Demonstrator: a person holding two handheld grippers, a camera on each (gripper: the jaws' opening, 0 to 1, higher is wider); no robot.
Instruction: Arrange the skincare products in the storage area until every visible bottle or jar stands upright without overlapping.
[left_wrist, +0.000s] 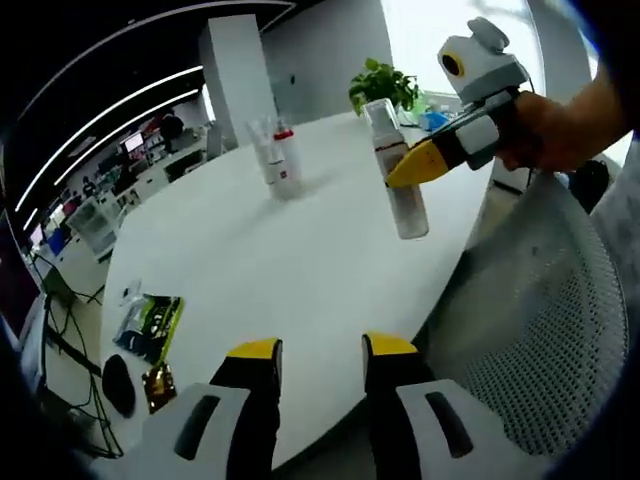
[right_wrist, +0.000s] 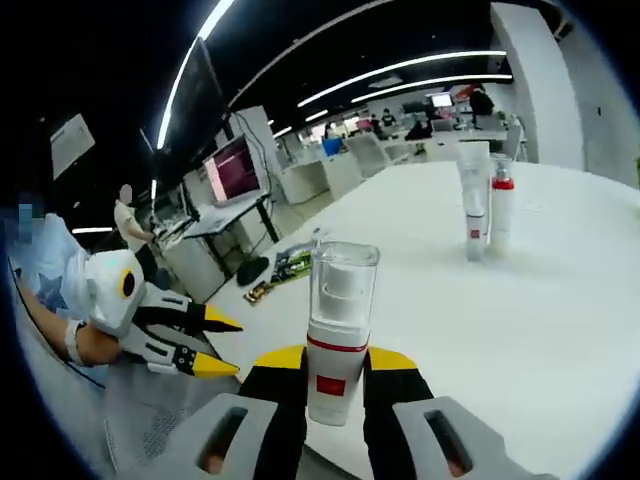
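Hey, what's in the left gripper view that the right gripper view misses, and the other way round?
Left gripper view: a potted plant and a mesh chair. Right gripper view: a pink-lit monitor. Both: the white table, the two far bottles standing, and the clear-capped bottle gripped by the right hand-held gripper.

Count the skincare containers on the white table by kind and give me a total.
Clear-capped pump bottle with red band, held between the right hand-held gripper jaws: 1
Translucent white tube standing upright: 1
Slim white bottle with red cap, upright beside the tube: 1
Total: 3
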